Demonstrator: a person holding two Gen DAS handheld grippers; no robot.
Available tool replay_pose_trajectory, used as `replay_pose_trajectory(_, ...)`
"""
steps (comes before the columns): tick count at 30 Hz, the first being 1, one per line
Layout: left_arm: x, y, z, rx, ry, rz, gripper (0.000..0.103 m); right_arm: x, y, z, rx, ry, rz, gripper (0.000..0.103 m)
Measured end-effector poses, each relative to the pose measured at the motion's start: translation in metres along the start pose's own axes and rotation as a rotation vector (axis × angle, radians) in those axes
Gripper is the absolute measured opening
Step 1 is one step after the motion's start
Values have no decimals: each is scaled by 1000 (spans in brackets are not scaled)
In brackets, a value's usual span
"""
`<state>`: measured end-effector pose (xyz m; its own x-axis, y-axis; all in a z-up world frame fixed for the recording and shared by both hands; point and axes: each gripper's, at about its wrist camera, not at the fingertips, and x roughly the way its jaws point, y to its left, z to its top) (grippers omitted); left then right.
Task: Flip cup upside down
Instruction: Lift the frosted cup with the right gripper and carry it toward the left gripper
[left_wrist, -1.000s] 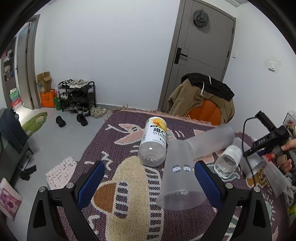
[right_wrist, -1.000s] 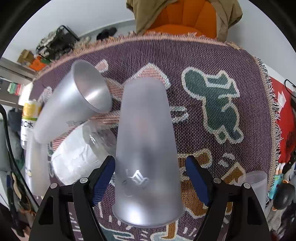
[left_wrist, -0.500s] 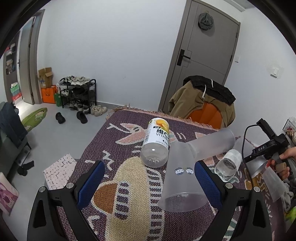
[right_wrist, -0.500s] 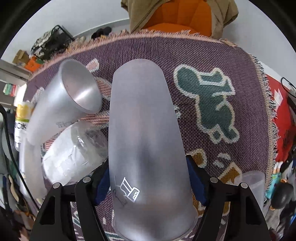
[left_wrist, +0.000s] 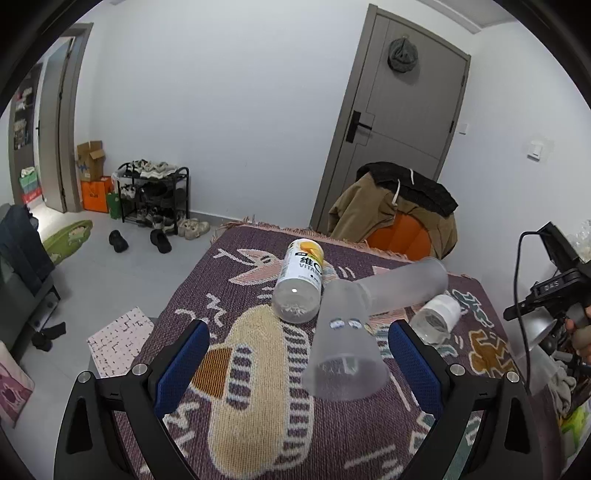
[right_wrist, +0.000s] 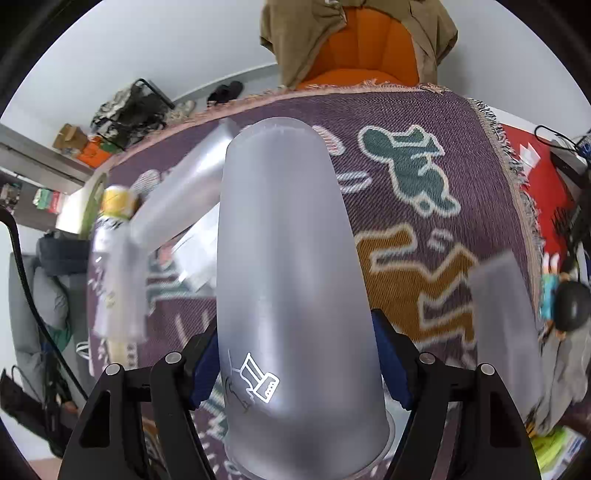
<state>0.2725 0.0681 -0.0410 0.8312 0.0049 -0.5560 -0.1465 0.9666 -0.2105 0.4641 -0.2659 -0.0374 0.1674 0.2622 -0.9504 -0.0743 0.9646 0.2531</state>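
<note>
The right gripper (right_wrist: 295, 365) clamps a frosted cup (right_wrist: 291, 280) between its blue pads, the cup's closed end pointing away over the rug (right_wrist: 461, 192). The left gripper (left_wrist: 299, 354) is spread wide, holding nothing, above an upside-down cup (left_wrist: 343, 354) near the rug's middle, beside a bottle (left_wrist: 299, 284).
</note>
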Motion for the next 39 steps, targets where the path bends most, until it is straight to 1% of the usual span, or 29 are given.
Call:
replay_pose_trajectory(5, -25, 0, -16, 5, -19, -19, 98, -18, 15, -45, -1, -33, 47, 74)
replay_pose_trajectory(10, -51, 0, -33, 8, -33, -42, 98, -27, 24, -87, 3, -44, 94, 74)
replay_pose_trajectory(17, -84, 10, -55, -4, -37, -41, 98, -32, 40, -147, 9, -40, 128, 74)
replay_pose_trajectory(21, -103, 20, -63, -26, -54, -36, 99, -38, 52, -178, -18, -51, 137, 74)
replay_pose_trajectory(25, -116, 26, -70, -54, -56, -55, 102, -38, 58, -201, -34, -62, 141, 74)
replay_pose_trajectory(30, -131, 25, -82, -7, -67, -62, 102, -26, 63, -223, -41, -53, 157, 74)
replay_pose_trajectory(35, -141, 34, -94, -6, -74, -63, 102, -8, 66, -237, -28, -44, 166, 74)
replay_pose_trajectory(39, -142, 39, -103, 4, -64, -41, 102, 13, 71, -238, -22, -24, 171, 74)
